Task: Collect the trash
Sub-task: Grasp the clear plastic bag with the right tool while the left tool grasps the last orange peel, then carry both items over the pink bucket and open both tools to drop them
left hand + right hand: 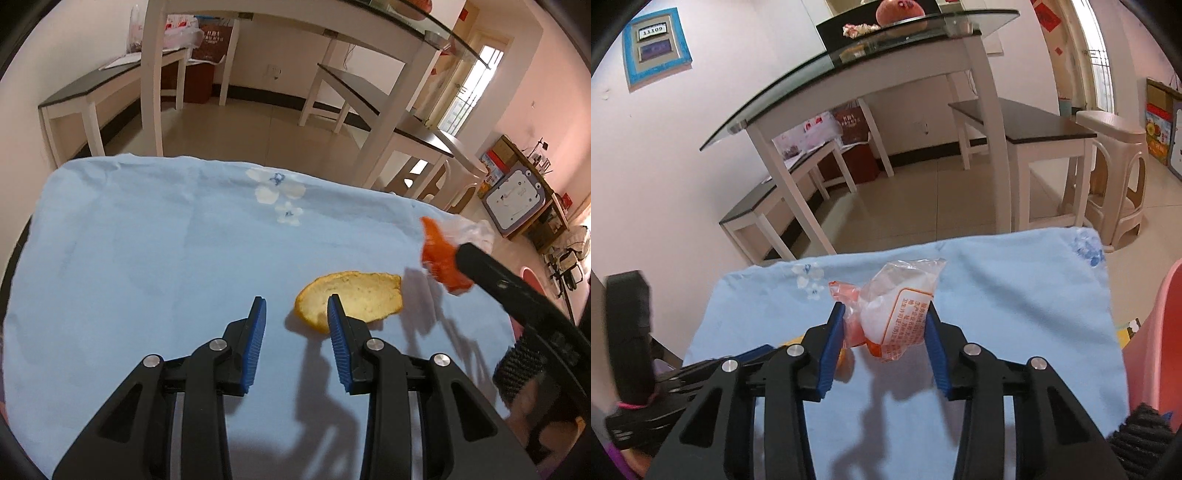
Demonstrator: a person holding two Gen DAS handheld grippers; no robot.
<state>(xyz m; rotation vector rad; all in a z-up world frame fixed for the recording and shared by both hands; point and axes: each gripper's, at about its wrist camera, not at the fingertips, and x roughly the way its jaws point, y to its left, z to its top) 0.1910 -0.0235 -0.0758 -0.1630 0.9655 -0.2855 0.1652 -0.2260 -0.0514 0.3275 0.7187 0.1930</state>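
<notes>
Blue cloth (147, 258) covers the worktop. On it, the orange peel (351, 295) lies just ahead-right of the half-open, empty left claw (297, 310), long axis crosswise. Right claw (886, 321) grips the crumpled plastic wrapper (897, 310).

Only clean read: "11109" on small white plate (654, 32) inside blue-framed wall panel (657, 48), right wrist view. Crumpled plastic wrapper (905, 314) has orange box of Chinese print, too small and warped to make out. Dark red bag (851, 123) under glass table shows pale lettering, unreadable. Left wrist view: nothing legible.
</notes>
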